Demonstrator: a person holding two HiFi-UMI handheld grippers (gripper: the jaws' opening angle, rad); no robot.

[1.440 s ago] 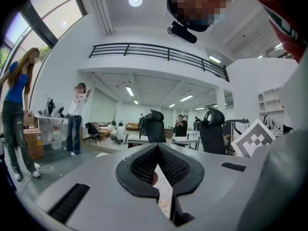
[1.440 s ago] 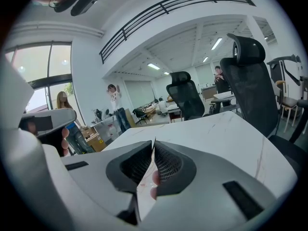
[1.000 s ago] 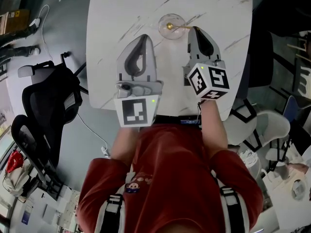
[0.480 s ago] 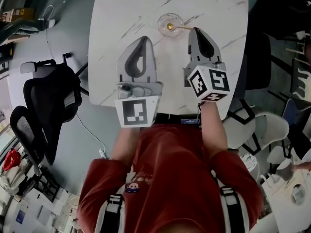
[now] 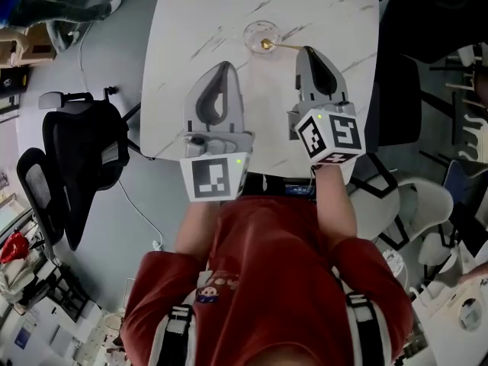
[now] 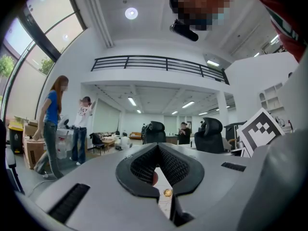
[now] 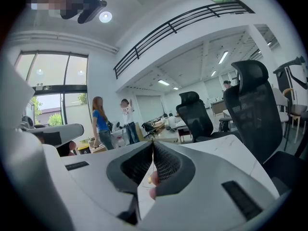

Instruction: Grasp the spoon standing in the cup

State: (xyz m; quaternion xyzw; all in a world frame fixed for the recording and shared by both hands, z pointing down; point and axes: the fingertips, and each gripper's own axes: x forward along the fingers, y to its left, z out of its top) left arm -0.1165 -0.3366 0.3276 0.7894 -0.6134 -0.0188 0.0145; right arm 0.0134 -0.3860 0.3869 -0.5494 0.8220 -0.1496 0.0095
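Note:
A clear glass cup (image 5: pixel 261 35) stands near the far edge of the white marble table (image 5: pixel 191 21). A golden spoon (image 5: pixel 276 45) leans in it, with its thin handle pointing right toward my right gripper (image 5: pixel 307 49). That gripper's shut tip lies just right of the handle's end, and I cannot tell if they touch. My left gripper (image 5: pixel 223 64) is shut with nothing in it, over the table to the left of the cup and nearer me. In the gripper views, the left gripper (image 6: pixel 157 147) and the right gripper (image 7: pixel 153 143) both show their jaws closed together, pointing up at the room.
Black office chairs (image 5: pixel 76 151) stand left of the table. A dark chair (image 5: pixel 400 90) and a white chair (image 5: pixel 415 200) are to its right. The table's near edge (image 5: pixel 267 170) runs under both grippers. Two people (image 6: pixel 65 124) stand far off in the room.
The head view has shifted, so the table sits slightly turned and the cup appears higher. Both grippers stay shut and have hardly moved relative to the cup.

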